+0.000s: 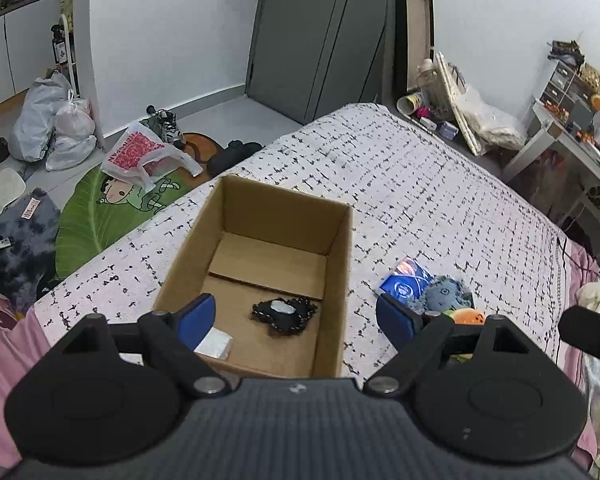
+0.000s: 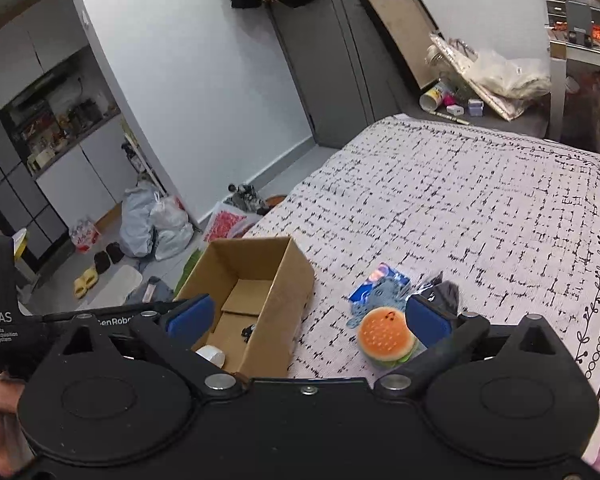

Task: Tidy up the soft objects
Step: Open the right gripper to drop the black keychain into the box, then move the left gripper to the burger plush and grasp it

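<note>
An open cardboard box (image 1: 340, 264) stands on the bed, holding a black knitted soft item (image 1: 286, 314) and a small white object (image 1: 216, 346). My left gripper (image 1: 296, 318) is open and empty, hovering over the box's near end. To the right of the box lie a blue-grey plush (image 1: 446, 294), an orange burger toy (image 1: 470, 316) and a blue packet (image 1: 404, 280). In the right wrist view the box (image 2: 284, 292) is on the left, and the burger toy (image 2: 386, 336), plush (image 2: 380, 294) and a dark soft item (image 2: 444, 290) lie near the right finger. My right gripper (image 2: 308, 324) is open and empty.
The bed cover (image 1: 420, 184) is white with black marks. Floor at left holds plastic bags (image 1: 56, 128), shoes and a green rug (image 1: 96, 216). A grey wardrobe (image 1: 320, 36) stands behind. A cluttered desk (image 1: 572, 128) is at the right.
</note>
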{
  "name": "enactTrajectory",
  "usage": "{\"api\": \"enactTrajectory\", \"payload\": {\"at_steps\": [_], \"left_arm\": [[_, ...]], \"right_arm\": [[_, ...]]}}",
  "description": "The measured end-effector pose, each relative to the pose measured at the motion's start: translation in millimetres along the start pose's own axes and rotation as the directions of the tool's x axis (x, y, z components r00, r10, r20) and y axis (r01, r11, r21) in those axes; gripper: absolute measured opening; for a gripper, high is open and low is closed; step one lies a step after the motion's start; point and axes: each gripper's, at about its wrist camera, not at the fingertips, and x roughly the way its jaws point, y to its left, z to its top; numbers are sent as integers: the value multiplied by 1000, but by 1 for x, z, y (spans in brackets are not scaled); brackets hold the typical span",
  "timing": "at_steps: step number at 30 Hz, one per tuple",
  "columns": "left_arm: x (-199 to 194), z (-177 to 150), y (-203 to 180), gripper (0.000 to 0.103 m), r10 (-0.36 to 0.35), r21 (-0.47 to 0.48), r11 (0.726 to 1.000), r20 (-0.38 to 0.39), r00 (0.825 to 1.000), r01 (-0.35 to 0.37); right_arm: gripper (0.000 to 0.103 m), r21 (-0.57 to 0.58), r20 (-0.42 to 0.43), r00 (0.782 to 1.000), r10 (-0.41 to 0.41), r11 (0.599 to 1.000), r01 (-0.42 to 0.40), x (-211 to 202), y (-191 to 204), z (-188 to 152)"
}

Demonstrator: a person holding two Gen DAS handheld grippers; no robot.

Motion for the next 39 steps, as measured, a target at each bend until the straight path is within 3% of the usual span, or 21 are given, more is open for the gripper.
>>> {"api": "enactTrajectory", "payload": {"at_steps": [3,8,14,23,34,39], "left_arm": [[0,-3,-11,86,-8,15,1000,2,1000,8],[4,-4,-32,86,19,67,998,-6,1000,-18],[9,-1,-45,86,-3,46,999,-12,1000,4],[24,0,-69,86,-23,42,999,-26,999,24],[49,-7,-104,86,-60,24,998,-65,996,62],[63,-13,-113,86,-75,-31,997,-86,993,73]], "right_arm": [[103,17,-16,999,-46,999,46,7,-14,-7],[103,52,-52,997,-51,997,54,11,-34,-11],[103,142,-71,997,-34,989,44,13,-61,-13],[103,304,-97,991,-94,945,119,17,-108,-19],[102,445,-99,995,-27,893,68,32,-139,-20],[98,487,-71,997,26,873,12,45,-153,-20]]}}
